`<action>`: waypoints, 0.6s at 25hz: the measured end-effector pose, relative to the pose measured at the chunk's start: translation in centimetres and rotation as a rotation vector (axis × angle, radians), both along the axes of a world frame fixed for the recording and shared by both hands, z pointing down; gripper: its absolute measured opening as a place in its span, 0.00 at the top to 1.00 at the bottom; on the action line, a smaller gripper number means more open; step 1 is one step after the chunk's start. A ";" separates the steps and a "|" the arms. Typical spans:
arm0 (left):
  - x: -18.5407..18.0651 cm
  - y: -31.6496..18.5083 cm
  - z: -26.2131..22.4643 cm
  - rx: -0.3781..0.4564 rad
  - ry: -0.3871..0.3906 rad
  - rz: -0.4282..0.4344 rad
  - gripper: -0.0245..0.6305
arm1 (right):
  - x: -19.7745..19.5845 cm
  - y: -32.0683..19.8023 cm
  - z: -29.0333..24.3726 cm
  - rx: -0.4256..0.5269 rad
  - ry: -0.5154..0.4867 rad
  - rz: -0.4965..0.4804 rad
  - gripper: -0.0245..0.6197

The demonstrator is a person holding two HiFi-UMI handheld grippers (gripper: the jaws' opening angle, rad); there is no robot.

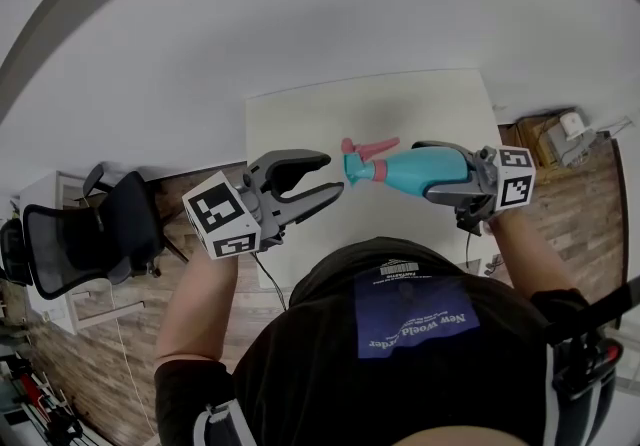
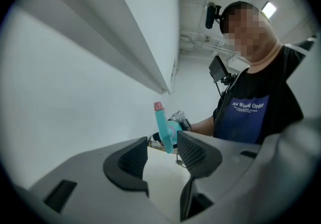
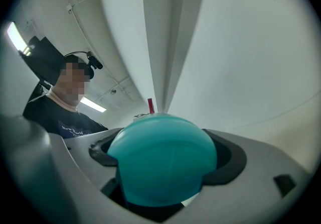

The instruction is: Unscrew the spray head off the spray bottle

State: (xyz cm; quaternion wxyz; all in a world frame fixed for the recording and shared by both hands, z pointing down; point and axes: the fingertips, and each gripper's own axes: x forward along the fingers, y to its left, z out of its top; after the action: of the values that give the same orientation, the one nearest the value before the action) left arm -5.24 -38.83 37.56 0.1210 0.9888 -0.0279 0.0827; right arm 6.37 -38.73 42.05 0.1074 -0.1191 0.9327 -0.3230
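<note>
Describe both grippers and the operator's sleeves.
The left gripper and right gripper are grey, with curved jaws, black ridged pads, and a white cube of black square markers behind. A thin cable hangs below. The operator wears a black short-sleeved T-shirt with a blue print panel.

The spray bottle (image 1: 415, 171) lies sideways over the counter (image 1: 400, 109), its body between the right gripper's (image 1: 432, 172) jaws, its spray head (image 1: 362, 159) pointing left. The left gripper (image 1: 330, 175) hangs near the head, not touching. An office chair (image 1: 90, 234) stands left of the counter.
</note>
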 end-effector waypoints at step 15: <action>-0.2 0.8 -1.2 1.409 -0.389 0.000 0.61 | -0.1 -0.2 0.4 -0.101 -0.067 -0.039 0.26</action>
State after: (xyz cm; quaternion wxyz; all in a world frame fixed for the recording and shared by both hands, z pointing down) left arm -5.40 -38.04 36.34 -0.5511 0.7994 -0.0953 0.2194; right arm 6.22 -38.97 42.43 0.1259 -0.0953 0.9132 -0.3756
